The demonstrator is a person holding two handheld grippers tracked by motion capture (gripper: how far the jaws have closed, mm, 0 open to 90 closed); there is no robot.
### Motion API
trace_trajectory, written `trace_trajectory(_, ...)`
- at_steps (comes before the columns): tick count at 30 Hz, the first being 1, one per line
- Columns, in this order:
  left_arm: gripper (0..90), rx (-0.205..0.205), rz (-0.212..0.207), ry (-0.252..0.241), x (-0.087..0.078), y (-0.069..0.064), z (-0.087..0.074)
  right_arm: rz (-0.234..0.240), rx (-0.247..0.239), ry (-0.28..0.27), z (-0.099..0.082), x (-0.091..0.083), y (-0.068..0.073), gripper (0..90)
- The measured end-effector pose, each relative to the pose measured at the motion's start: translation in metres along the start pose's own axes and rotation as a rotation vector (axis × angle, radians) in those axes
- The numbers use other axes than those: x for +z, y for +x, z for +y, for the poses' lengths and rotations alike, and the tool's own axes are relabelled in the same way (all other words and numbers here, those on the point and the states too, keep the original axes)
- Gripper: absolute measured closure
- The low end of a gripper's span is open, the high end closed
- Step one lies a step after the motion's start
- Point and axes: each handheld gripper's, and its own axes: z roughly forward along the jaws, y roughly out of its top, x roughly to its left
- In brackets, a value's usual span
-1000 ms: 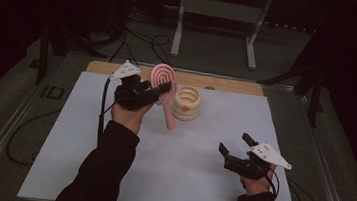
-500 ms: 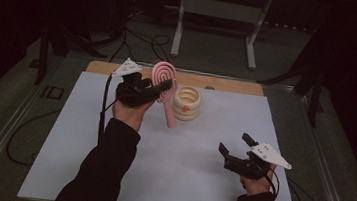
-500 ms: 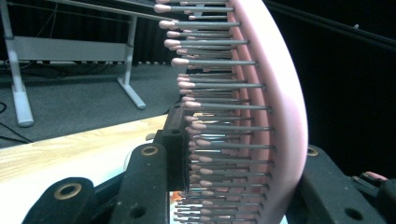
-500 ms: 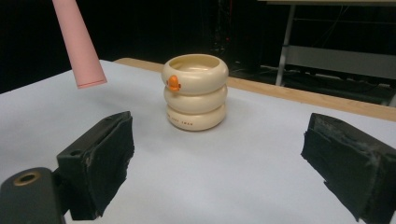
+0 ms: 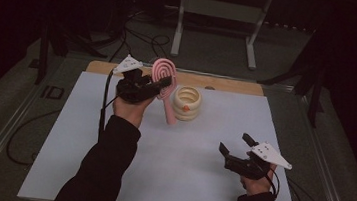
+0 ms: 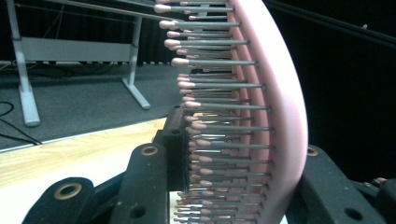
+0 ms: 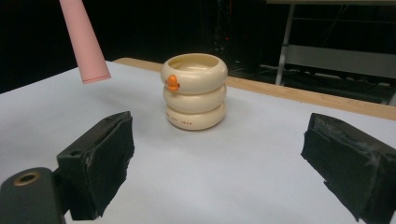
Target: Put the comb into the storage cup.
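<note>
Beside the cream ringed holder, on its left, the left gripper is clamped across the head of a pink hairbrush, one pad pressing into the bristles and the other against the smooth back, as the left gripper view confirms. The brush is carried clear of the bench, head uppermost, handle slanting down toward the holder's near-left side with its tip hanging above the white surface. The right gripper sits low, well apart from the holder on the near right, with its jaws spread and nothing between them; its own camera looks straight at the holder's open mouth and small orange knob. Judged step: seating the handle in the holder. To do that well, the brush should be brought nearer upright, the tip lifted above the rim and centred over the opening before any descent, since a glancing contact could tip or slide the light holder. Open room is ample to the holder's front and right; behind it the white sheet gives way to a wooden strip at the bench edge, so travel there should be limited.
</note>
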Motion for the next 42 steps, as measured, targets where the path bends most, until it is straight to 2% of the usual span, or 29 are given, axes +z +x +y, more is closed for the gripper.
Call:
trace_trajectory(16, 64.9, 0.029, 0.005, 0.007, 0.004, -0.001, 0.007, -0.001, 0.0, -0.002, 0.0, -0.001, -0.001, 8.4)
trace_trajectory(26, 64.9, 0.05, 0.006, 0.018, 0.013, -0.003, 0.012, -0.002, 0.002, -0.001, 0.0, -0.001, -0.001, 8.4)
trace_trajectory(42, 64.9, 0.061, 0.011, 0.013, 0.017, -0.003, 0.021, 0.0, 0.004, -0.004, 0.0, 0.0, -0.002, 8.4)
